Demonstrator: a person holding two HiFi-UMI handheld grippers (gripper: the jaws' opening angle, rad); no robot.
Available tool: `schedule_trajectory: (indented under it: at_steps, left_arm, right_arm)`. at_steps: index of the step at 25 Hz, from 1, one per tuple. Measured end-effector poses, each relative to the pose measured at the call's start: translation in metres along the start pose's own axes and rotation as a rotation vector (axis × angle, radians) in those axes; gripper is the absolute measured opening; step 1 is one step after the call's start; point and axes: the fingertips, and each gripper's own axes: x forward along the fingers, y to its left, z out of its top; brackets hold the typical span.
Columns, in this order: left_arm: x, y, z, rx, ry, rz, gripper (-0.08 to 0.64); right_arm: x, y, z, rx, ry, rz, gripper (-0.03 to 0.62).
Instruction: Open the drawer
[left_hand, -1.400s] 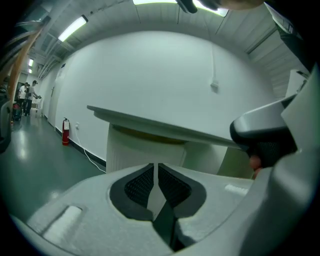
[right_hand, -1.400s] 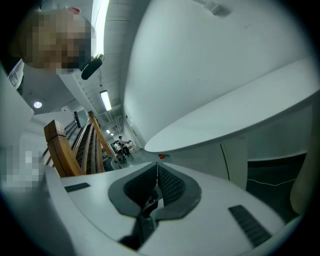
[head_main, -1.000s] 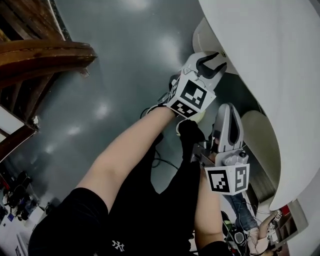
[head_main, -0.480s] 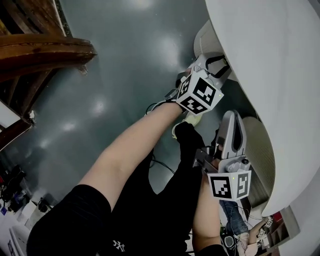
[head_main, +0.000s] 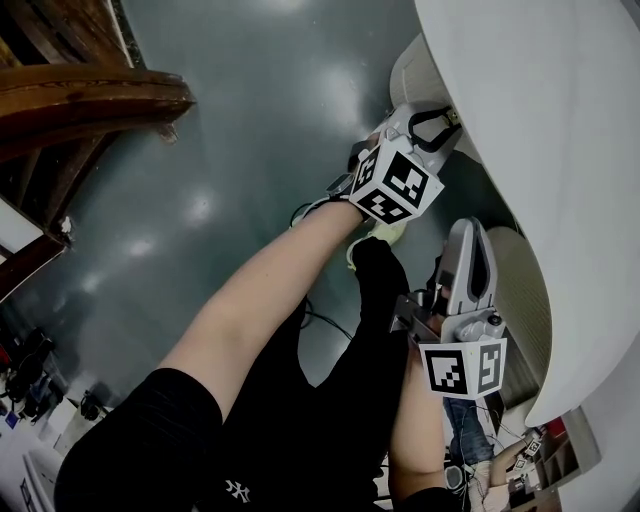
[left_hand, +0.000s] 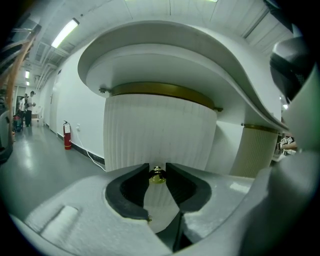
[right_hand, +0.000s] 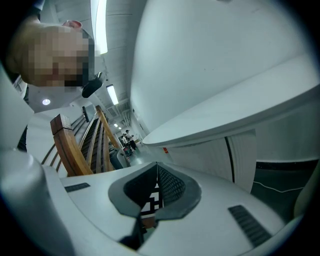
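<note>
Since a second earlier, the left gripper (head_main: 438, 122) had edged slightly nearer the white furniture, and its jaws looked narrower in the head view. They had just been closing, with a small brass knob (left_hand: 157, 175) between their tips.

From above, the person's bare left forearm (head_main: 270, 290) stretched up across the middle of the head view. It carried the left gripper and its marker cube (head_main: 398, 185) to the underside of a broad, curved white counter (head_main: 540, 150).

In the left gripper view, the dark pads sat a small way apart, touching the knob on either side, so the grip appeared closed on it. The knob was fixed to the drawer front (left_hand: 160, 125), a curved white ribbed panel directly ahead of the jaws and under the counter's overhang. A brass-coloured band ran along its top edge.

The right gripper (head_main: 469, 232) was held lower in the head view, beside the counter's edge and apart from the knob. Its own view showed the jaws closed together at the tips, holding nothing.

A glossy grey floor (head_main: 250, 120) lay beneath, with a wooden stair rail (head_main: 90, 100) at the upper left. A red fire extinguisher (left_hand: 67, 136) stood by the far wall.
</note>
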Motion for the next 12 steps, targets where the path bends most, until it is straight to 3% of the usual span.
schedule_trajectory:
  at_steps: [12]
  left_arm:
    - [-0.067, 0.001, -0.023, -0.029, 0.06, 0.023, 0.111]
  right_arm:
    - [-0.019, 0.034, -0.005, -0.01, 0.031, -0.003, 0.015]
